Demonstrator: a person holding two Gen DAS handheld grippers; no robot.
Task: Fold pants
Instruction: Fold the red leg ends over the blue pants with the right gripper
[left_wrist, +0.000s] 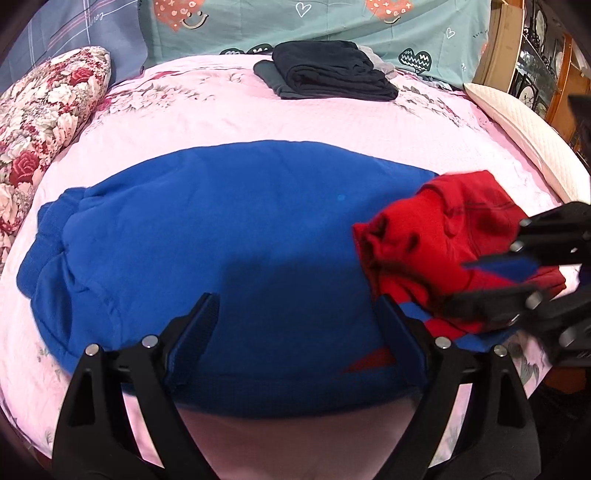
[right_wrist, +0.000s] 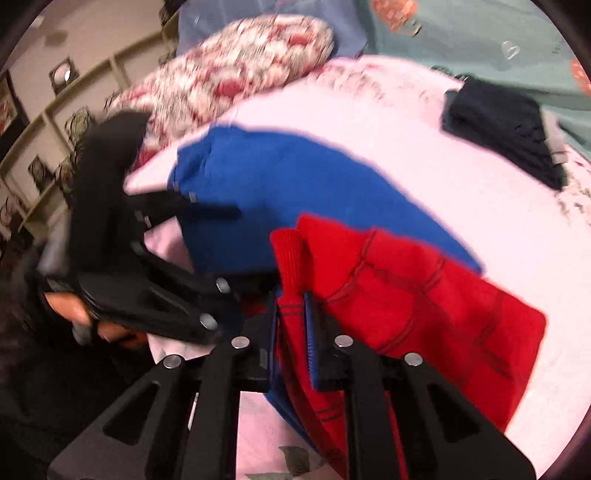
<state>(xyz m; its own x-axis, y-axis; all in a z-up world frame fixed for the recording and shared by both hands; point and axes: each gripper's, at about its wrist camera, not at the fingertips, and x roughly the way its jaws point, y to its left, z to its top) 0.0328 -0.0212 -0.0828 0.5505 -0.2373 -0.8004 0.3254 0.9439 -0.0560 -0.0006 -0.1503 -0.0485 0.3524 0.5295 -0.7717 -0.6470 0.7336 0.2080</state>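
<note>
Blue pants (left_wrist: 240, 229) lie flat across the pink bedsheet (left_wrist: 258, 118). Their red part (left_wrist: 424, 236) is bunched up and lifted at the right end. My left gripper (left_wrist: 295, 301) hovers open over the near edge of the blue cloth, with the fabric beneath its wide jaws. My right gripper (left_wrist: 480, 284) comes in from the right. In the right wrist view, my right gripper (right_wrist: 291, 299) is shut on a fold of the red fabric (right_wrist: 406, 295), with the blue cloth (right_wrist: 295, 184) behind it. My left gripper (right_wrist: 236, 254) shows at the left, held by a hand (right_wrist: 70, 310).
A stack of folded dark clothes (left_wrist: 332, 70) sits at the far side of the bed. A floral pillow (left_wrist: 44, 122) lies at the left and a white pillow (left_wrist: 517, 125) at the right edge. Teal bedding (left_wrist: 332, 22) lines the back, with a wooden shelf (left_wrist: 543, 55) beyond.
</note>
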